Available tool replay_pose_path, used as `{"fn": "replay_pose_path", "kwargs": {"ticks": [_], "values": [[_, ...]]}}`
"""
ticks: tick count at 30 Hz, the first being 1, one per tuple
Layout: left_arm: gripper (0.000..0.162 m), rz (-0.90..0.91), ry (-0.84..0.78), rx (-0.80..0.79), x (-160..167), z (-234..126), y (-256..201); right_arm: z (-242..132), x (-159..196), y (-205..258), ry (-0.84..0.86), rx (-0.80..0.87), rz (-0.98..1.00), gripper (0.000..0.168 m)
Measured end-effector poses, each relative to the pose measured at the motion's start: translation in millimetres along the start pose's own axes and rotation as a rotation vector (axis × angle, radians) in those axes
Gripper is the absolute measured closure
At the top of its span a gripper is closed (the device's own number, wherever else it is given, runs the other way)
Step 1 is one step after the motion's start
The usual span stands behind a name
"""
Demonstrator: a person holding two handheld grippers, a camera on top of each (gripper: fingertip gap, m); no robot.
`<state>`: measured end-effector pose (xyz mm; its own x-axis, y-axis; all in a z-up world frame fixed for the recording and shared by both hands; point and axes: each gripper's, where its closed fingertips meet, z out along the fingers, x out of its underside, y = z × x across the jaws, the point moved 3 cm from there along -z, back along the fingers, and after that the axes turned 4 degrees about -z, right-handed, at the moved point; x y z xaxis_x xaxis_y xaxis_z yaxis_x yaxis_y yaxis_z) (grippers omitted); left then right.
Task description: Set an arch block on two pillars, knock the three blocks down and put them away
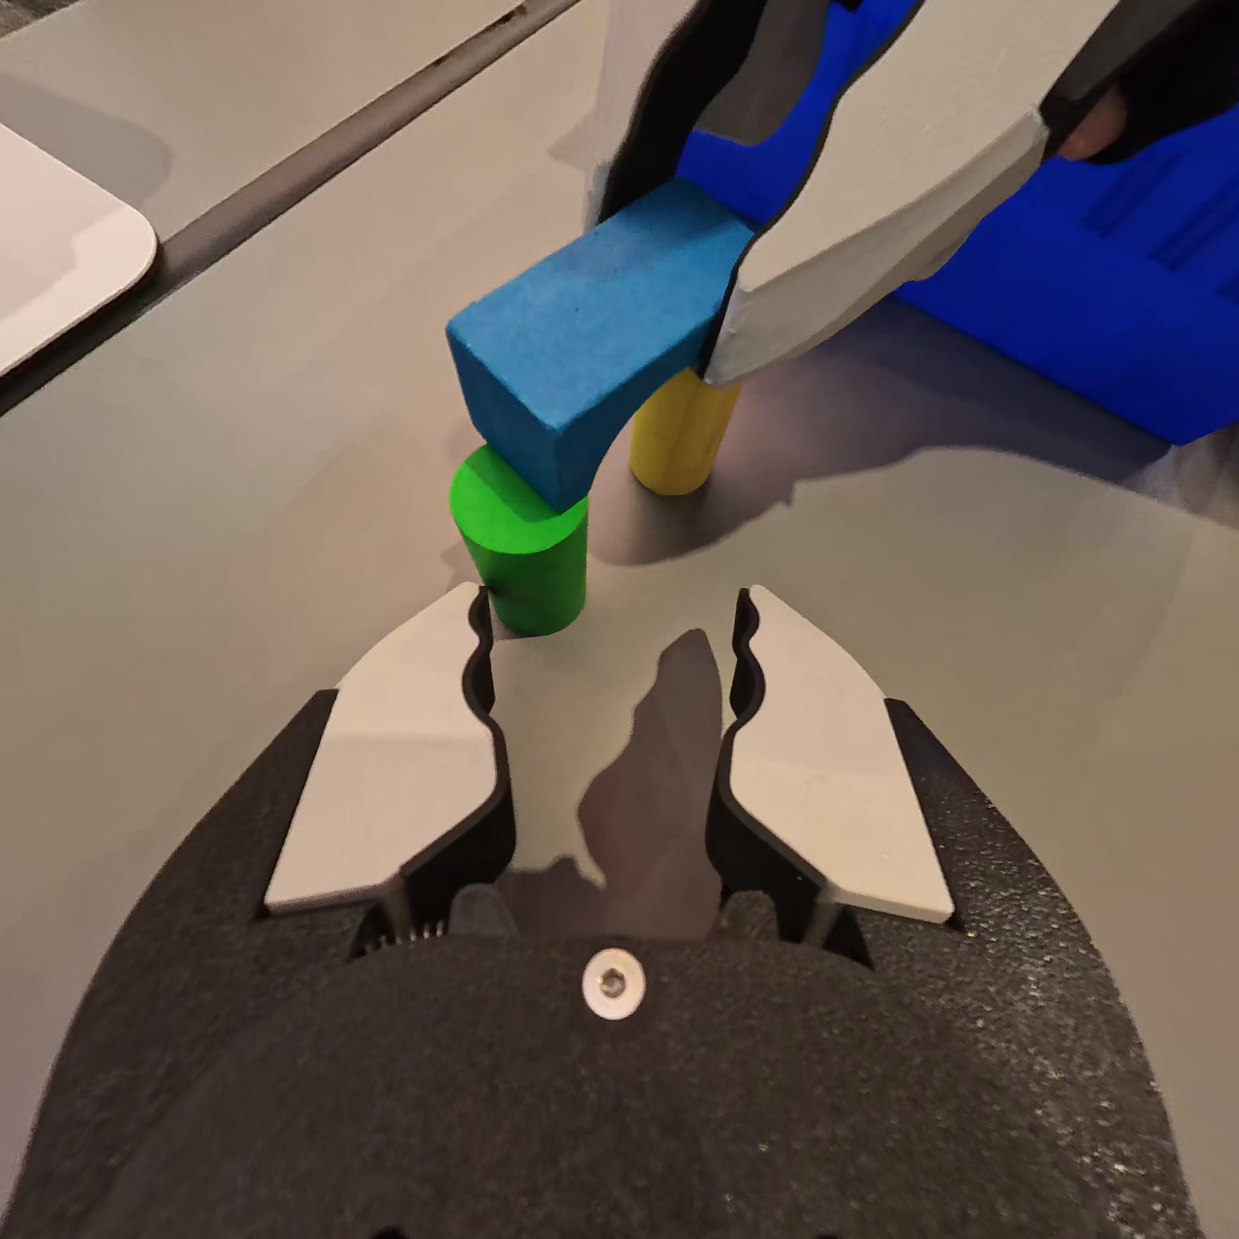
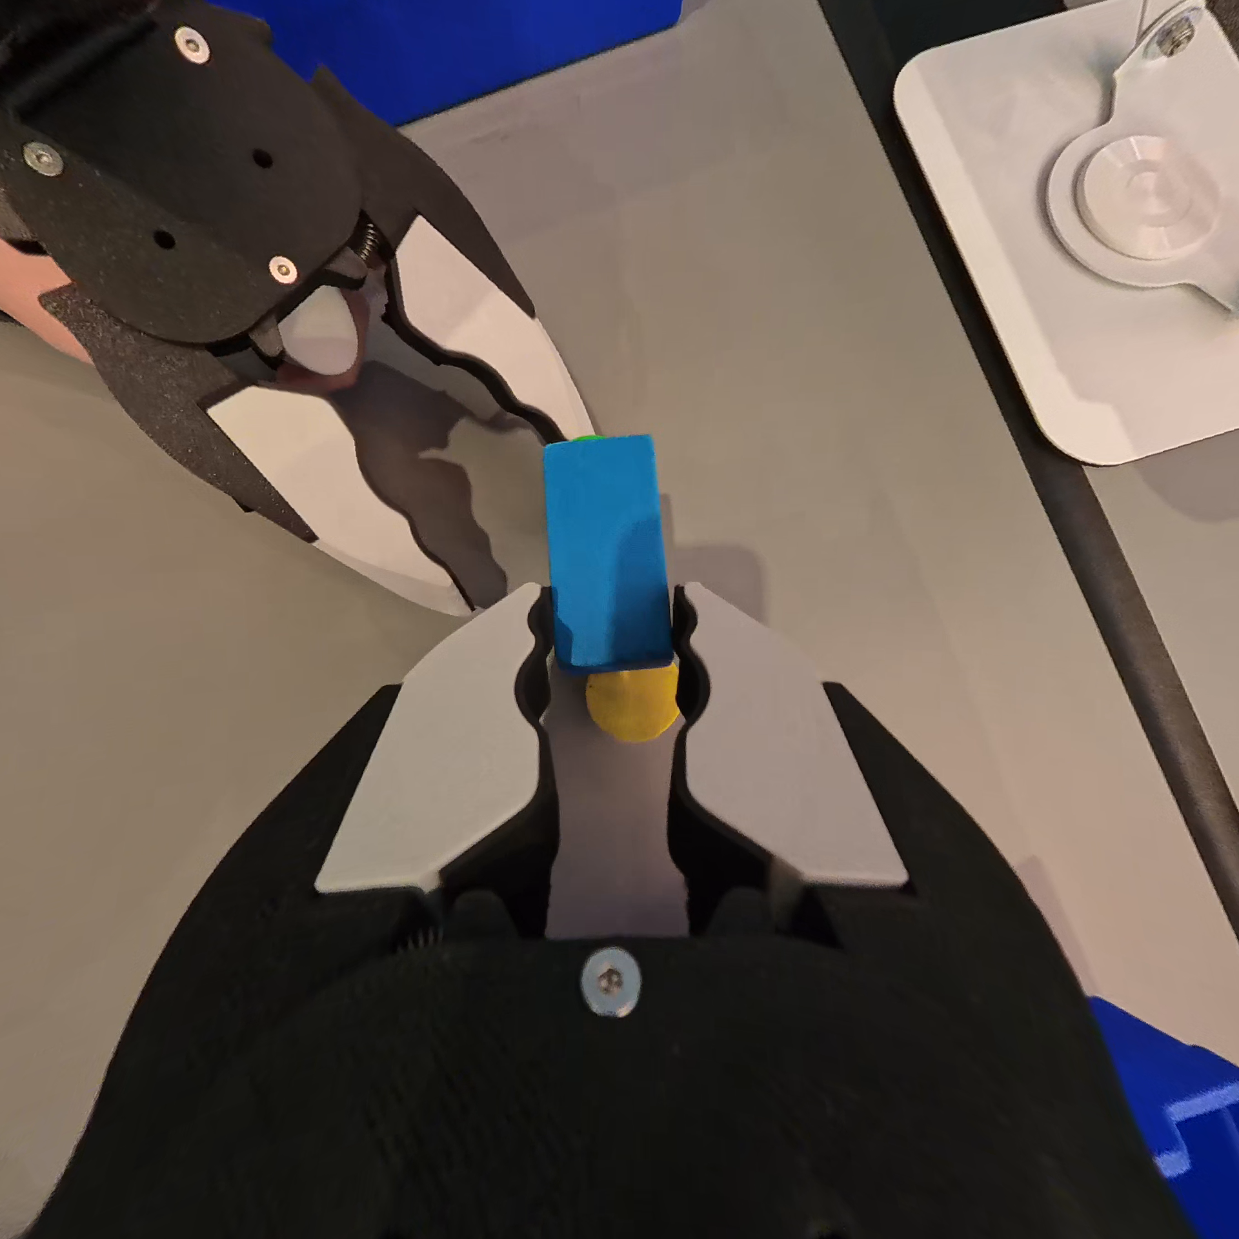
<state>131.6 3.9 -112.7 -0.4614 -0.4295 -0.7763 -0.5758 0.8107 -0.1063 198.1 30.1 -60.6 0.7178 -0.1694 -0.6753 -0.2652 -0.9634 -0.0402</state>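
Observation:
A blue arch block (image 1: 590, 335) lies across a green pillar (image 1: 519, 550) and a yellow pillar (image 1: 680, 436) on the grey table. Its near end sits on the edge of the green pillar's top. My right gripper (image 1: 660, 288) is shut on the arch's far end, over the yellow pillar. In the right wrist view the gripper (image 2: 610, 603) clamps the arch (image 2: 603, 536) above the yellow pillar (image 2: 630, 704); only a sliver of the green pillar (image 2: 586, 438) shows. My left gripper (image 1: 611, 597) is open and empty, its left fingertip right beside the green pillar; it also shows in the right wrist view (image 2: 526, 516).
A blue bin (image 1: 1073, 302) stands just behind the pillars, seen also at the right wrist view's top (image 2: 436, 53). A white plate (image 2: 1073, 302) with a metal disc lies beyond a dark table seam (image 1: 302, 154). My hands' fingertips stand some 6 cm from each other.

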Motion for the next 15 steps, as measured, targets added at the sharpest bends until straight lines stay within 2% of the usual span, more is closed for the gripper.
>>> {"fn": "replay_pose_path", "kwargs": {"ticks": [15], "values": [[0.093,0.02,0.03,-0.027,1.5,7.6,-0.9,-1.7,2.4,-0.9,0.049,-0.005,-0.011,0.133]]}}
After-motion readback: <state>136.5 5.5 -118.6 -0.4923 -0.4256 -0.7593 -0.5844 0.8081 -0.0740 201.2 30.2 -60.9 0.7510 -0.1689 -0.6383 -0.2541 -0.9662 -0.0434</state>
